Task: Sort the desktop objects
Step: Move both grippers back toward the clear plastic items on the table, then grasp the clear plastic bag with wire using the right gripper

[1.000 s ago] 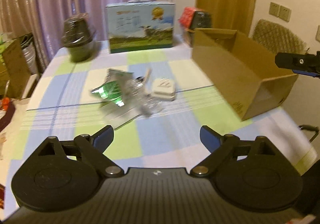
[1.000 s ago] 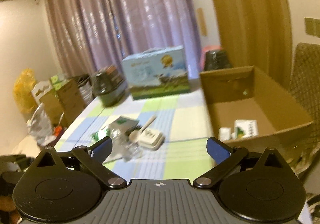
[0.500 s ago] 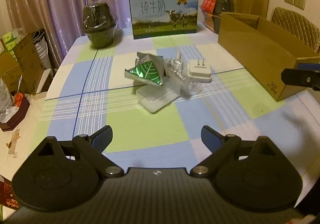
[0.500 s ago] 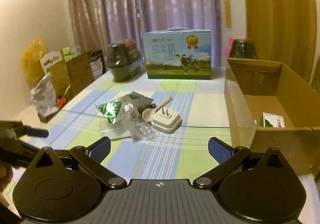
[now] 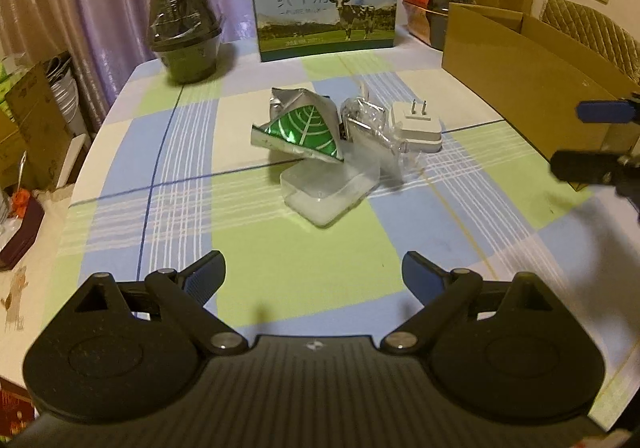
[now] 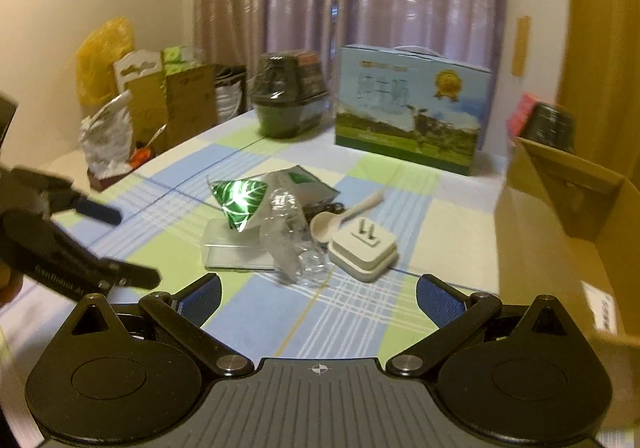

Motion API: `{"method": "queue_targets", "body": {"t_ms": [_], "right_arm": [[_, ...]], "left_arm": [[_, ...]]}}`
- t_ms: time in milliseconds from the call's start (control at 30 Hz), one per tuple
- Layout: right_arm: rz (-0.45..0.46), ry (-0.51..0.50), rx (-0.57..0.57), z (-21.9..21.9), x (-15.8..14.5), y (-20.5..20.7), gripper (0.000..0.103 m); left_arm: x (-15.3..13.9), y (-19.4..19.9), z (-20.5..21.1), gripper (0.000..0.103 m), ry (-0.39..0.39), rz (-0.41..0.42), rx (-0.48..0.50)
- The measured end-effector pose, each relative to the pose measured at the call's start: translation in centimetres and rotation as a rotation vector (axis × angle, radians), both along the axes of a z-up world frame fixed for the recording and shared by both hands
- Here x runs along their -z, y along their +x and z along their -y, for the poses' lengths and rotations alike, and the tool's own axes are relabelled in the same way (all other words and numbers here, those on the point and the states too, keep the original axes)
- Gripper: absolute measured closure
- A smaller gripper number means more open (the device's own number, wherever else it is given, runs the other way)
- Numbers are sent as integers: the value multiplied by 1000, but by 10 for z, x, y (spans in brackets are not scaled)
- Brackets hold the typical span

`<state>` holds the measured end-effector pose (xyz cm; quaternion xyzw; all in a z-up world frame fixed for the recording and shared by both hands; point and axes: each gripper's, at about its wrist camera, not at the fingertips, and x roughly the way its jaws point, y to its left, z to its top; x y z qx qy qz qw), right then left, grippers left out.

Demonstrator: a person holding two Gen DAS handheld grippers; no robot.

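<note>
My left hand-held gripper [image 5: 312,276] and right hand-held gripper [image 6: 318,298], both apart and empty, face the charger [image 6: 362,250] at frame centre, right nearer

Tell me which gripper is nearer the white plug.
Right, though not by much. The right gripper hovers open just short of the plug, which sits slightly to its right. The left gripper is open too, farther back, with the plug ahead-right beyond the clear box.
</note>
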<state>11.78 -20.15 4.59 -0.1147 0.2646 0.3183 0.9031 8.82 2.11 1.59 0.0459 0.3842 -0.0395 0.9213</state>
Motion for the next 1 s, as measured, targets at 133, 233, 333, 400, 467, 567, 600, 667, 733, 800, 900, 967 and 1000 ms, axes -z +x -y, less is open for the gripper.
{"method": "queue_targets", "body": {"t_ms": [133,233,333,400,467,567,600,667,733,800,900,967,1000], "right_arm": [[28,-51,-43,-13,10,11,2],[38,-89,-67,-20,19,22,2],[30,-119,-87,-24,28,34,2],[22,-133,-101,-28,35,42,3],[20,-146,-122,-32,40,49,5],[36,-174,-163,-41,47,56,12],[41,-181,-173,-44,48,57,13],[47,-194,-195,-50,53,60,18],[55,-206,-214,-54,56,62,22],[65,-218,-228,-58,59,65,28],[72,-241,-250,-65,65,70,34],[79,-255,-266,-68,69,73,36],[83,-261,-271,-70,70,75,36]], "left_arm": [[4,18,-4,10,4,9,48],[10,33,-7,10,13,6,83],[16,47,-8,10,39,7,137],[20,53,-8,11,58,13,170],[24,61,-8,12,72,18,199],[29,72,-11,12,72,14,218],[31,76,-12,13,69,10,220],[35,82,-13,13,66,5,225],[37,87,-13,13,64,0,235],[41,91,-12,13,64,-3,250],[46,95,-11,15,70,-11,266],[48,98,-13,16,63,-17,260],[49,100,-14,16,55,-18,259]]}}
